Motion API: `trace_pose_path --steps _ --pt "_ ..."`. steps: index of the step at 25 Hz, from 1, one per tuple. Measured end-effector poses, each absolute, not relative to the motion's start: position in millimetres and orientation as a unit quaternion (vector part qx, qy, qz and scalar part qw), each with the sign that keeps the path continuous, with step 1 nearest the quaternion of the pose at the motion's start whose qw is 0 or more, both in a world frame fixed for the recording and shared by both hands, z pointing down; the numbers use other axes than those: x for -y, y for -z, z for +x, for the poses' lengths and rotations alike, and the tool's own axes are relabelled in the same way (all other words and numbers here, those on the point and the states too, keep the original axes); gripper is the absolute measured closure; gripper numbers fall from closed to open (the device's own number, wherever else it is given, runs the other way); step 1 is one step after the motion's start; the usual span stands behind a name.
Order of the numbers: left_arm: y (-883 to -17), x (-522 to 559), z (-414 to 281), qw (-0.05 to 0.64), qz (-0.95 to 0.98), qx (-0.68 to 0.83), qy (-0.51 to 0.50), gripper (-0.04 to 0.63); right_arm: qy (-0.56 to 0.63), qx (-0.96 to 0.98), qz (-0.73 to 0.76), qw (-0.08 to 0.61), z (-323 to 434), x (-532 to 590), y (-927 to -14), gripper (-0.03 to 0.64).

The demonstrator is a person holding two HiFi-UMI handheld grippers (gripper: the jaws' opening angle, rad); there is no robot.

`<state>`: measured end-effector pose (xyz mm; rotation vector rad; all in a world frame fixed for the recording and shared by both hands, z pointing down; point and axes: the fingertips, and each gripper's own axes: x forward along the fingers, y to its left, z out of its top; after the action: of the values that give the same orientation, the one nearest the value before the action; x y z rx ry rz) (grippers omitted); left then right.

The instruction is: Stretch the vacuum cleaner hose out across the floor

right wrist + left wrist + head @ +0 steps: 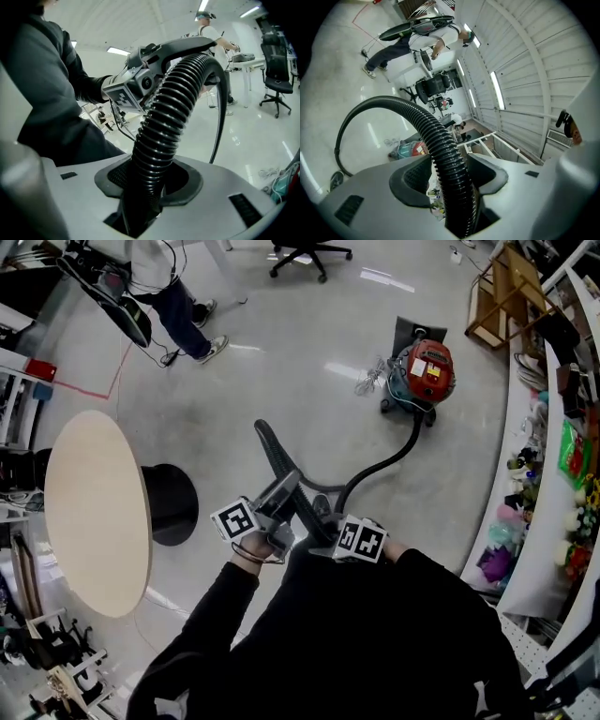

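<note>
Seen from above: a black ribbed vacuum hose (394, 454) curves from a red canister vacuum cleaner (424, 373) across the pale floor up to two handheld grippers, close together by the person's body. The right gripper (150, 185) is clamped on the hose. The left gripper (451, 171) is partly open, with the hose running loosely between its jaws (a gap shows beside one pad). Stretching looks barely begun, as the hose loops. The next move is probably to re-grip with the left gripper and draw the hose away from the canister.

Brightly lit from ceiling strips (499, 89) above the left gripper (452, 164). Glare streaks on the floor (281, 362) ahead of it, sheen on the hose (164, 117). Fisheye-bent, dark at corners.
</note>
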<state>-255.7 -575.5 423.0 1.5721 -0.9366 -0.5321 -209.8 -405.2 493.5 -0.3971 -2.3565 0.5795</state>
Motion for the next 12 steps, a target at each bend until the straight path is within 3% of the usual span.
trace_pose_path --steps 12 --pt "-430 416 -200 0.589 0.629 0.449 0.237 0.351 -0.211 0.904 -0.168 0.332 -100 269 -517 0.449"
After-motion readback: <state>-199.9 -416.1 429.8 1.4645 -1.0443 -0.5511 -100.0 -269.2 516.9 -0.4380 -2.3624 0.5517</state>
